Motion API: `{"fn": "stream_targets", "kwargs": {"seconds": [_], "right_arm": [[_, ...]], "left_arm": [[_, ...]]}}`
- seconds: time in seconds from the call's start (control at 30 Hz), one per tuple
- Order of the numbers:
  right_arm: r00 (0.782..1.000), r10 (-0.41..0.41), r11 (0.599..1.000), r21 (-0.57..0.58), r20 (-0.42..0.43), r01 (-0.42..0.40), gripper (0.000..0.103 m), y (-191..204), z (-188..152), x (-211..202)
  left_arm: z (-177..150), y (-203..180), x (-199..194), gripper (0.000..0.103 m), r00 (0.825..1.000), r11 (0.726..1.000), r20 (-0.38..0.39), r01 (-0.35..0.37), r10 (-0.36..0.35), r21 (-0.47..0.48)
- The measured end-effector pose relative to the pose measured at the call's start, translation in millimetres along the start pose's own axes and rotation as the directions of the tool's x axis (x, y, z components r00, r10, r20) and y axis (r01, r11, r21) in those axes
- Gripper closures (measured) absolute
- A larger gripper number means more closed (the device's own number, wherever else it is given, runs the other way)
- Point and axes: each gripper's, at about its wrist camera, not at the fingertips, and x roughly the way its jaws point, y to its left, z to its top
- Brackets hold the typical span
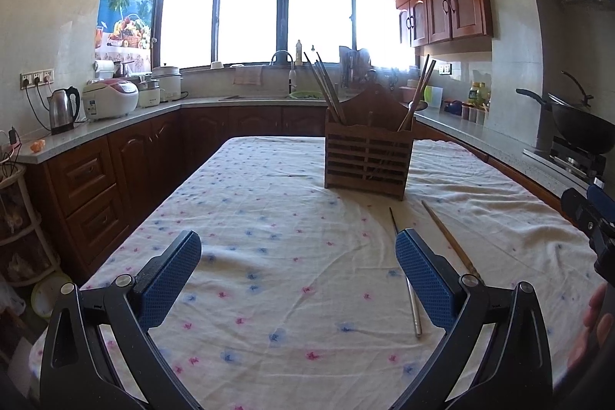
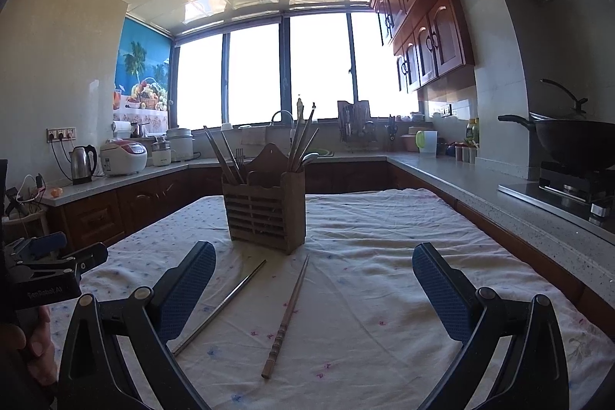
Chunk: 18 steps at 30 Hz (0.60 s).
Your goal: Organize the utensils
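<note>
A wooden slatted utensil holder (image 1: 368, 156) (image 2: 266, 210) stands on the cloth-covered table (image 1: 269, 218) (image 2: 384, 275), with several chopsticks and a fork sticking out of its two compartments. Two loose chopsticks lie in front of it: a metal chopstick (image 1: 412, 302) (image 2: 221, 306) and a wooden chopstick (image 1: 449, 237) (image 2: 286, 317). My left gripper (image 1: 298, 256) hovers open over the cloth, left of both sticks. My right gripper (image 2: 313, 269) is open too, with both sticks lying between and below its fingers. Neither holds anything.
Kitchen counters run around the table on three sides. A kettle (image 1: 63, 110) and rice cooker (image 1: 111, 98) sit at the left, a wok (image 2: 572, 141) on the stove at the right. A hand (image 2: 34, 344) holds the other gripper at the left edge.
</note>
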Motion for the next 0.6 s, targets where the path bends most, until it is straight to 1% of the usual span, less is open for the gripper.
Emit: {"fn": "stream_targets", "kwargs": {"seconds": [0.23,0.6], "right_arm": [[0.999,-0.036,0.999,0.004,-0.038,0.036,0.000,-2.7,-4.6,2.7],[0.997,-0.048,0.999,0.009,-0.058,0.049,0.000,-4.4,-9.1,1.3]], "left_arm": [[-2.4,-2.4,3.3,0.000,1.000,1.000,-0.022,-0.010,0.010,0.005],[-5.9,-7.4,5.6,0.000,0.999,0.999,-0.032,-0.030,0.031,0.030]]}}
